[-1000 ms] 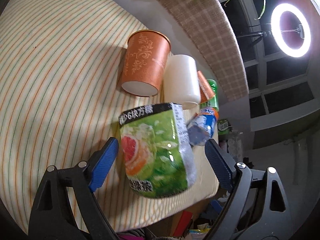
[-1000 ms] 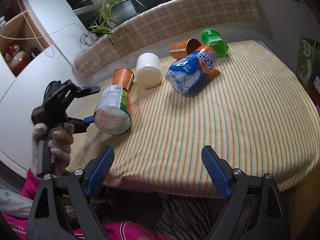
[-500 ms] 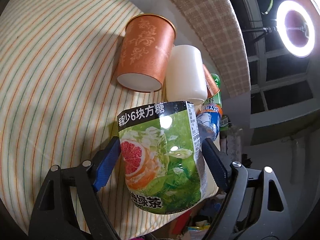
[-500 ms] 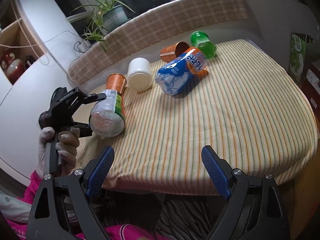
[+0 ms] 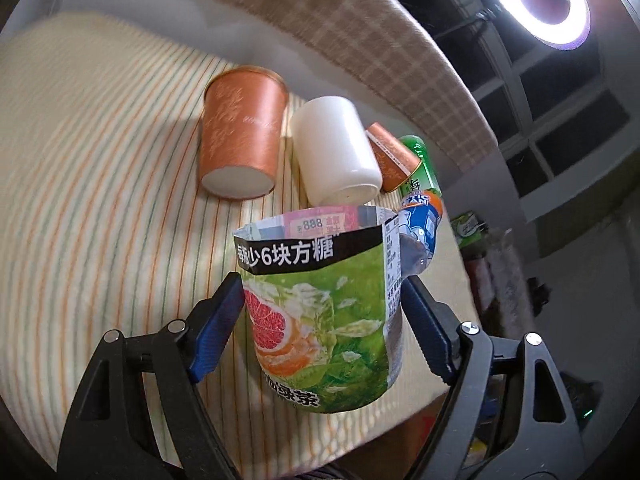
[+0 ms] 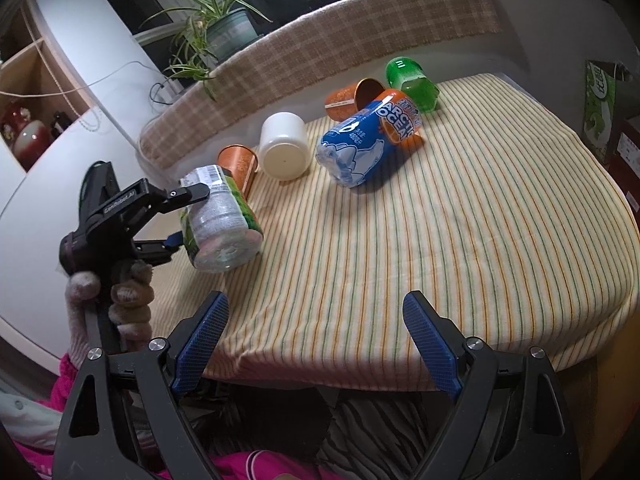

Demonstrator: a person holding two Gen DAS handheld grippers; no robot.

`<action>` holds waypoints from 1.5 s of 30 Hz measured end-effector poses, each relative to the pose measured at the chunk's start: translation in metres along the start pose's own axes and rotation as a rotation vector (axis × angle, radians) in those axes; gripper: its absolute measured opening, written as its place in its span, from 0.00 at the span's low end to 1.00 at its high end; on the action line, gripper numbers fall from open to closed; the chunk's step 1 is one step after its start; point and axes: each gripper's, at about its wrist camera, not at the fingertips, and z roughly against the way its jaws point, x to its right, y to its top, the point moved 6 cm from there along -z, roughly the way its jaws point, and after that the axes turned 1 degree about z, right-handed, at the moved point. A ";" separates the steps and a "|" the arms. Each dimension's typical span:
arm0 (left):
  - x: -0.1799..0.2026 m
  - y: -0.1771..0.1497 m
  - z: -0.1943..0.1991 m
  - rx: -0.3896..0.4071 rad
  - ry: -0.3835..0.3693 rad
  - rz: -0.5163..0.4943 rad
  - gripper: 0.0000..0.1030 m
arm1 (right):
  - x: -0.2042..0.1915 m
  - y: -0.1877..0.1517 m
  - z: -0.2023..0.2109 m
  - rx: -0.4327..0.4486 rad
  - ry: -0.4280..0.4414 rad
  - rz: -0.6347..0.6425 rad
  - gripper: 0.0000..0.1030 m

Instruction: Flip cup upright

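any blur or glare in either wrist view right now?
Left wrist: striped tablecloth motion-smeared at left, ring light blown out top right, green-label cut bottle cup stays sharp. Right wrist: sharp, only fisheye bending; blue-label plastic bottle throws a shadow.

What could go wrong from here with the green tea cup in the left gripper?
1. The green tea cup looks thin and creased at its rim; the left gripper fingers might crush it or let it slip.
2. It hangs tilted above the table edge; if released now, it could roll off.
3. The orange cup and white cup lie close behind and could get knocked.
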 end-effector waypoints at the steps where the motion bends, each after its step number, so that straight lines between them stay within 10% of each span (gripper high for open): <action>1: 0.003 -0.001 0.001 0.009 0.011 -0.026 0.79 | 0.001 0.000 -0.001 -0.002 -0.001 -0.006 0.87; 23: 0.057 -0.004 -0.014 0.198 0.254 -0.464 0.79 | 0.013 -0.001 0.004 0.014 -0.032 -0.033 0.87; 45: 0.054 -0.023 -0.011 0.124 0.217 -0.452 0.79 | 0.007 0.000 0.000 0.009 -0.031 -0.024 0.87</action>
